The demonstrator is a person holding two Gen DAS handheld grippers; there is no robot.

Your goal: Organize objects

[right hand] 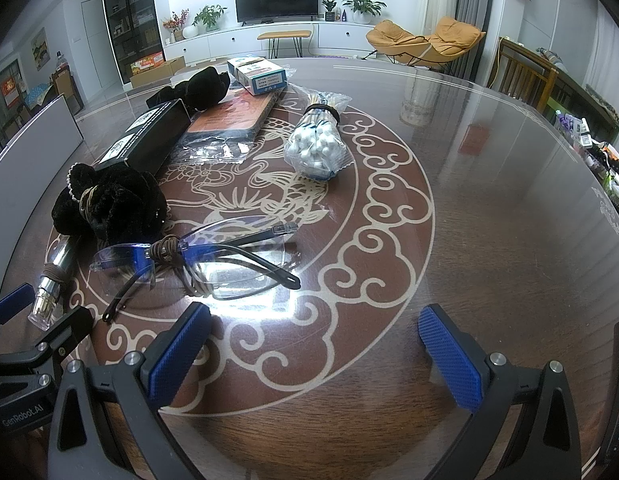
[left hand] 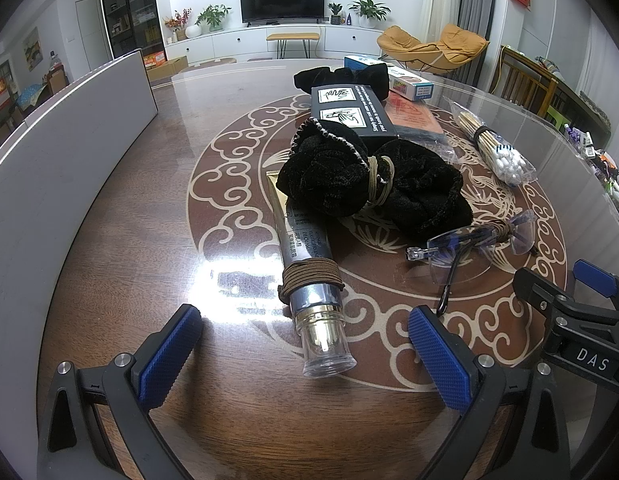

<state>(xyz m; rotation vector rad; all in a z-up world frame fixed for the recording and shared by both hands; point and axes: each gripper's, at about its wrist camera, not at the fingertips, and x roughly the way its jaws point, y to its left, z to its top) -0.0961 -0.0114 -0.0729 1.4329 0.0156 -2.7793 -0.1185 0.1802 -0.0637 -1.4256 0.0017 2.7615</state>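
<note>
Black velvet pouch [left hand: 369, 188], tube [left hand: 309, 276], glasses [right hand: 197, 260], swabs [right hand: 315, 152]: all lay loose on table [right hand: 509, 220]. Left gripper [left hand: 305, 344] and right gripper [right hand: 313, 344] gaped wide, empty; sorting apparently unstarted.

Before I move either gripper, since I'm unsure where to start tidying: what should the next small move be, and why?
Probably ease the left gripper forward around the tube. Its jaws stand open and empty, the tube's clear cap lies just ahead between them, and its far end is under the black pouch.
</note>
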